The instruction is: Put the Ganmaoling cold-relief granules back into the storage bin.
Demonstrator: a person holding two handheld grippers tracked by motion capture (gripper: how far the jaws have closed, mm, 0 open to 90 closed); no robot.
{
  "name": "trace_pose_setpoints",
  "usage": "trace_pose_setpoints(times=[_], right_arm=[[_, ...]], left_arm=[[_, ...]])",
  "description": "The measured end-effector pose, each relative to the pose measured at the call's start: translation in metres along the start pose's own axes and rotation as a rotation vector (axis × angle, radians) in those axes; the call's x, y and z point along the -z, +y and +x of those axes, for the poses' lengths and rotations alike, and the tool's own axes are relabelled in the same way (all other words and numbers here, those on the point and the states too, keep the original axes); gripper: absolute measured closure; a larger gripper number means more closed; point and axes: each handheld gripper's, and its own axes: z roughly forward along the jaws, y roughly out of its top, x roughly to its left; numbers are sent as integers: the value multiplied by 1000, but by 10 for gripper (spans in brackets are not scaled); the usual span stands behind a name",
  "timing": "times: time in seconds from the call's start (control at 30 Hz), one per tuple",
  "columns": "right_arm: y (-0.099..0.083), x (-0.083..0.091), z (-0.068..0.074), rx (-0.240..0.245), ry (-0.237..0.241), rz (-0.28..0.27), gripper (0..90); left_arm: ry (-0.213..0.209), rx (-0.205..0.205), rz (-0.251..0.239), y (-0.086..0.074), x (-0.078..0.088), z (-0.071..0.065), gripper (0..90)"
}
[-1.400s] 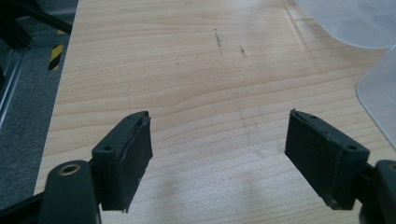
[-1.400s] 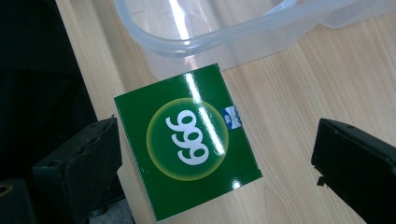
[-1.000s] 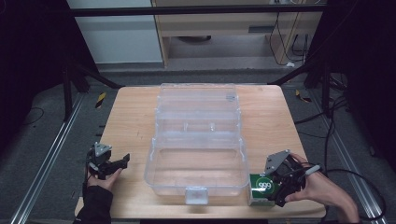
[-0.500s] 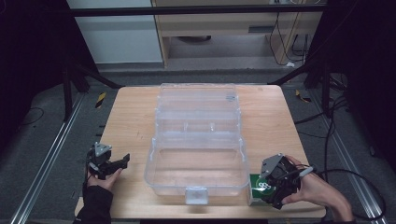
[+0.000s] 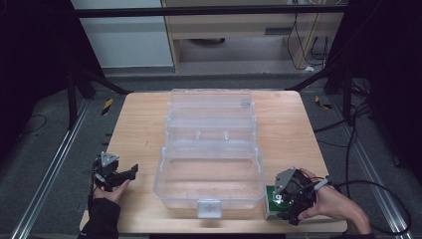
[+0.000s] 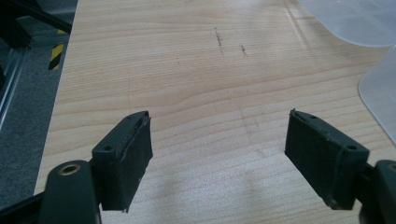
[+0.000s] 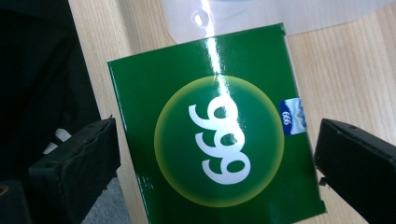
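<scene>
A glossy green carton [image 7: 219, 135] with a white "999" in a yellow-green circle lies flat near the table's front right corner, right of the clear plastic box [image 5: 209, 172]. In the high view the carton [image 5: 271, 198] peeks out from under my right gripper [image 5: 284, 201]. My right gripper [image 7: 217, 140] hovers over it, open, one jaw beyond each side of the carton and not pressing on it. My left gripper [image 5: 130, 174] rests at the front left, open, pointing toward the box. Between the jaws of my left gripper [image 6: 219, 140] is bare wood.
The clear box stands open mid-table, its lid [image 5: 209, 107] laid back and a latch [image 5: 209, 208] at the front. The wooden table [image 5: 134, 129] has bare wood on both sides. The carton lies close to the front edge. Cables [image 5: 358, 189] trail at the right.
My right gripper has shifted slightly over the green carton, covering more of it. The left gripper has kept still.
</scene>
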Motion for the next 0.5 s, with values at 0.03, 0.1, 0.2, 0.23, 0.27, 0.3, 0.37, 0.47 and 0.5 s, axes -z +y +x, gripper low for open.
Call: trace_pose_setpoints(times=[0.03, 0.1, 0.2, 0.23, 0.27, 0.3, 0.37, 0.47, 0.5], right_arm=[[0, -1, 0, 1, 5, 3, 12], [1, -3, -1, 13, 2, 16, 13], [3, -6, -1, 15, 10, 20, 17], [4, -8, -2, 17, 14, 25, 19], [5, -10, -3, 28, 26, 37, 27], [5, -12, -3, 33, 27, 43, 33], [6, -13, -3, 33, 30, 48, 37], [6, -18, -5, 54, 50, 54, 64], [6, -19, -5, 47, 55, 59, 66]], left_arm=[[0, 0, 0, 0, 0, 0, 223], [0, 0, 1, 0, 0, 0, 223], [0, 0, 1, 0, 0, 0, 223], [0, 0, 1, 0, 0, 0, 223], [0, 0, 1, 0, 0, 0, 223], [0, 0, 2, 0, 0, 0, 224], [0, 0, 2, 0, 0, 0, 224], [1, 0, 1, 0, 0, 0, 224], [1, 0, 1, 0, 0, 0, 224]])
